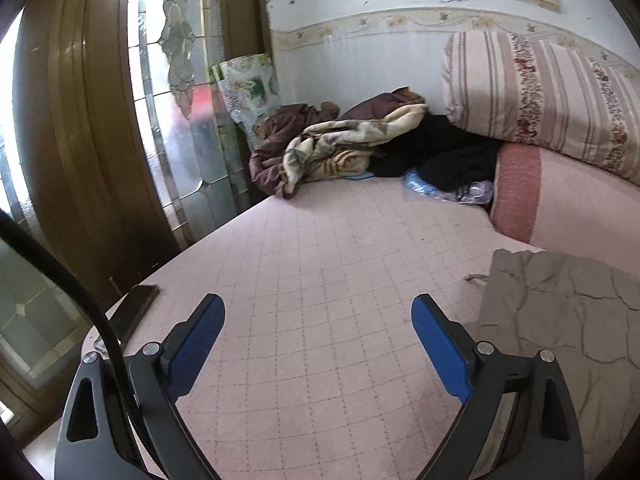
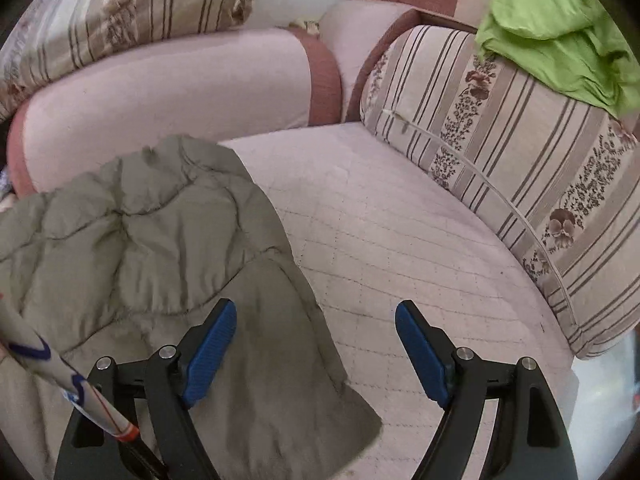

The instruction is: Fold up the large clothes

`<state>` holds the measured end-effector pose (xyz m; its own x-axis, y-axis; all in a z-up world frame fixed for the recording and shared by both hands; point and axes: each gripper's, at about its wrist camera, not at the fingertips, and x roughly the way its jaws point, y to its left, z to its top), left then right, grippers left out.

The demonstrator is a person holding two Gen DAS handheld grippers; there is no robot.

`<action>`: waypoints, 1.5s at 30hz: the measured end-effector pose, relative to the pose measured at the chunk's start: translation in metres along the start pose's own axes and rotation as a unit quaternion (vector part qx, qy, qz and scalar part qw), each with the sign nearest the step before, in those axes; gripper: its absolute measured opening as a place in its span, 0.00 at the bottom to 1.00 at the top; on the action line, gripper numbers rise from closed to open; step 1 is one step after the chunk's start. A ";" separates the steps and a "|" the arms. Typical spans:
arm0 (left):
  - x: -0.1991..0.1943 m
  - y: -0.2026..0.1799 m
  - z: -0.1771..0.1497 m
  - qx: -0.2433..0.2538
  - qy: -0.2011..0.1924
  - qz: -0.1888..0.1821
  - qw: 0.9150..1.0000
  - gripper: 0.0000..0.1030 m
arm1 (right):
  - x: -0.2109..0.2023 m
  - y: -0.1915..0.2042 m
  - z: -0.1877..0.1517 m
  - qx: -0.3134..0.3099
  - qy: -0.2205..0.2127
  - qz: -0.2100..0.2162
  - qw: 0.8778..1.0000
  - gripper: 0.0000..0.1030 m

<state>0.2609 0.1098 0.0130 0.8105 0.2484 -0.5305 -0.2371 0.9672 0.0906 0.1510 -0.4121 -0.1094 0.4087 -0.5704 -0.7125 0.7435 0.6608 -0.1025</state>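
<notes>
Hovering over the bed (image 1: 320, 280), the left gripper (image 1: 318, 320) is holding its blue-padded fingers (image 1: 200, 344) wide apart, with nothing between them but quilted pink sheet. The olive quilted jacket (image 1: 560, 320) is lying flat on the bed at the right edge of the left wrist view, just beside the right-hand finger and partly tucked behind it; whether they are touching I cannot tell.

In the right wrist view the right gripper (image 2: 316, 332) is also spreading its fingers (image 2: 210, 352) wide, gripping nothing. The jacket (image 2: 140, 240) is filling the lower left of that view, its lower hem running under the left-hand finger; the right-hand finger is hanging over bare sheet. A white pole with blue and red markings (image 2: 60, 368) is crossing the lower left corner in front of the jacket.

A pink bolster with red end bands (image 2: 168, 92) is lying along the jacket's far edge. Striped floral pillows (image 2: 500, 152) are lining the bed's right side, and a green cloth (image 2: 560, 28) is resting on top of one.

At the far end of the bed a heap of brown, cream and black clothes (image 1: 360, 144) is sitting against the wall, next to another striped pillow (image 1: 540, 100). A wooden door frame (image 1: 80, 140) and patterned glass panel (image 1: 180, 100) are standing to the left.
</notes>
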 end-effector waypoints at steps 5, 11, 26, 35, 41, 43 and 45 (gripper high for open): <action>-0.013 -0.016 -0.002 0.030 -0.020 -0.017 0.999 0.91 | -0.052 0.035 -0.016 -0.037 -0.030 0.075 0.996 0.83; -0.015 -0.033 -0.009 0.050 0.007 -0.079 0.996 0.91 | -0.109 0.133 -0.034 -0.120 -0.058 0.173 0.976 0.83; -0.001 -0.028 -0.013 0.022 0.057 -0.142 0.988 0.91 | -0.098 0.228 -0.069 -0.182 -0.031 0.203 0.962 0.86; 0.001 -0.035 -0.021 0.035 0.073 -0.146 0.986 0.91 | -0.093 0.242 -0.092 -0.201 -0.024 0.191 0.960 0.87; 0.003 -0.039 -0.022 0.033 0.082 -0.166 0.982 0.91 | -0.107 0.216 -0.089 -0.187 -0.025 0.207 0.960 0.87; 0.003 -0.039 -0.023 0.033 0.087 -0.171 0.981 0.91 | -0.113 0.204 -0.093 -0.182 -0.035 0.204 0.961 0.87; 0.002 -0.039 -0.024 0.035 0.086 -0.173 0.981 0.91 | -0.119 0.194 -0.098 -0.180 -0.045 0.195 0.963 0.87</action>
<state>0.2590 0.0711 -0.0122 0.7328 -0.1015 -0.6728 0.0782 0.9948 -0.0649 0.1946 -0.1686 -0.1130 0.6755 -0.2735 -0.6848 0.2987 0.9506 -0.0851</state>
